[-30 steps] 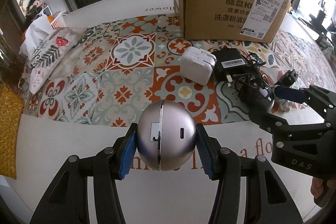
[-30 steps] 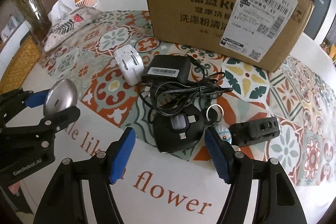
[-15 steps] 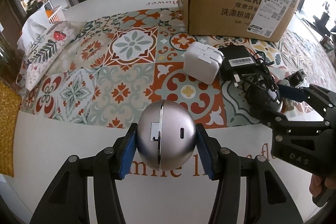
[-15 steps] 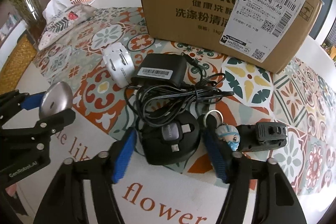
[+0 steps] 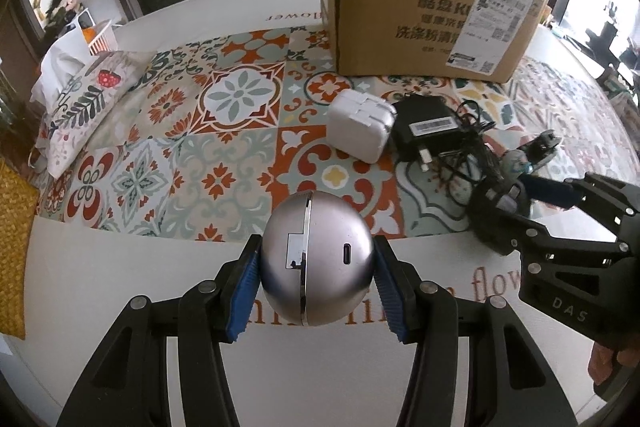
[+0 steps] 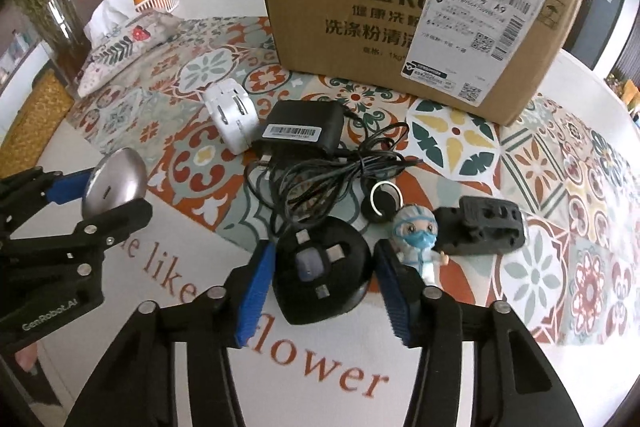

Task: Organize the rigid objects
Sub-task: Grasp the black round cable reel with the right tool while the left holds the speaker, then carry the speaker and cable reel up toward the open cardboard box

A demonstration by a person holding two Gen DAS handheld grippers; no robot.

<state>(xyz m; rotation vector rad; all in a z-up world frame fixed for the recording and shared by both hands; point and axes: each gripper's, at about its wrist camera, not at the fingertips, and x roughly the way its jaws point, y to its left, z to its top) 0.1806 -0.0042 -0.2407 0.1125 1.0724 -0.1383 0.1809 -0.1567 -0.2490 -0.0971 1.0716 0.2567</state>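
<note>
Moved: right gripper [image 6: 322,277] now straddles the round black plug [image 6: 320,277].
Jaws: left gripper [image 5: 316,277] clamps my silver speaker [image 5: 316,259]; right jaws spread, not touching.
Tip: I centre, then squeeze evenly.

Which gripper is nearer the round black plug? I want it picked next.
Right. The right gripper brackets the round black plug; the left gripper, farther left, grips a silver ball-shaped device.
</note>
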